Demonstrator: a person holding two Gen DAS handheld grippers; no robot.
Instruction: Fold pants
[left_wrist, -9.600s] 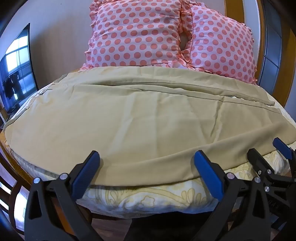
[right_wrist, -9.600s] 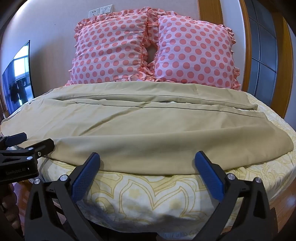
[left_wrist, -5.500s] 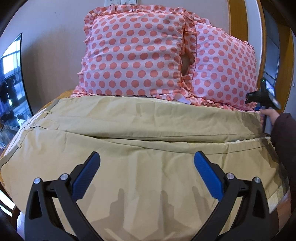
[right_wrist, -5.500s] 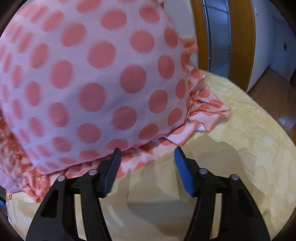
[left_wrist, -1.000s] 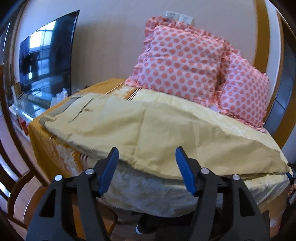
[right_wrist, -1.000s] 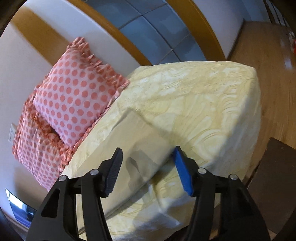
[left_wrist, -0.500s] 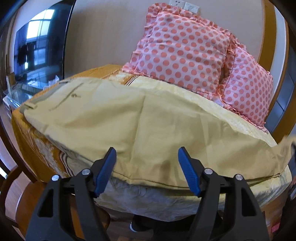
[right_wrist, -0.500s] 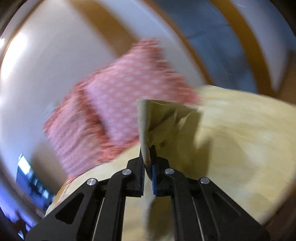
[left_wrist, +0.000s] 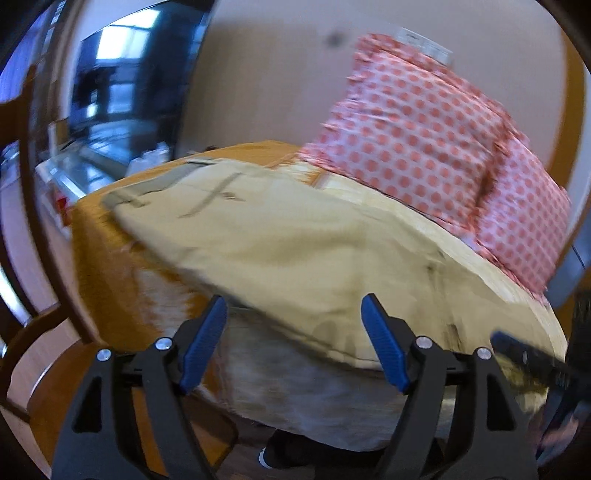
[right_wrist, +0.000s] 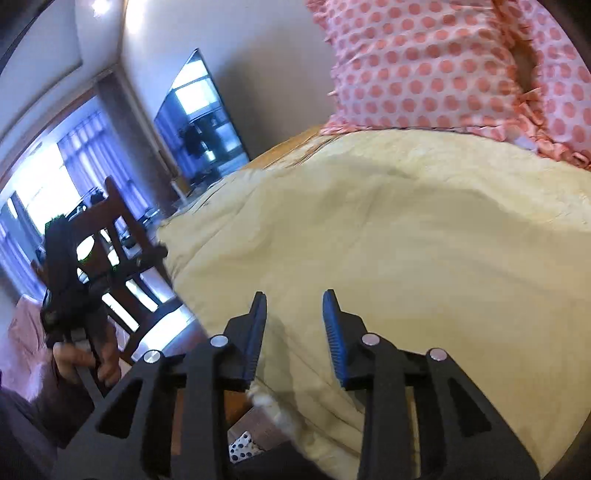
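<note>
The tan pants (left_wrist: 280, 243) lie folded on the bed, waistband at the left end and the near edge hanging toward me. My left gripper (left_wrist: 293, 328) is open and empty, just in front of the pants' near edge. My right gripper (right_wrist: 295, 314) is open and empty over the pale yellow bedspread (right_wrist: 424, 240); the pants' cloth edge (right_wrist: 221, 206) lies to its left. The right gripper also shows blurred in the left wrist view (left_wrist: 532, 365), at the right end of the pants. The left gripper, held in a hand, shows in the right wrist view (right_wrist: 70, 258).
Two pink polka-dot pillows (left_wrist: 417, 144) stand at the head of the bed, also in the right wrist view (right_wrist: 443, 62). A dark wooden chair (right_wrist: 122, 236) stands beside the bed. A TV (left_wrist: 122, 85) hangs on the left wall. The orange bed skirt (left_wrist: 107, 266) drops to the floor.
My right gripper was shut on the pants' leg end half a second ago; it has let go and now stands open over the bed. My left gripper has swung left, staying open.
</note>
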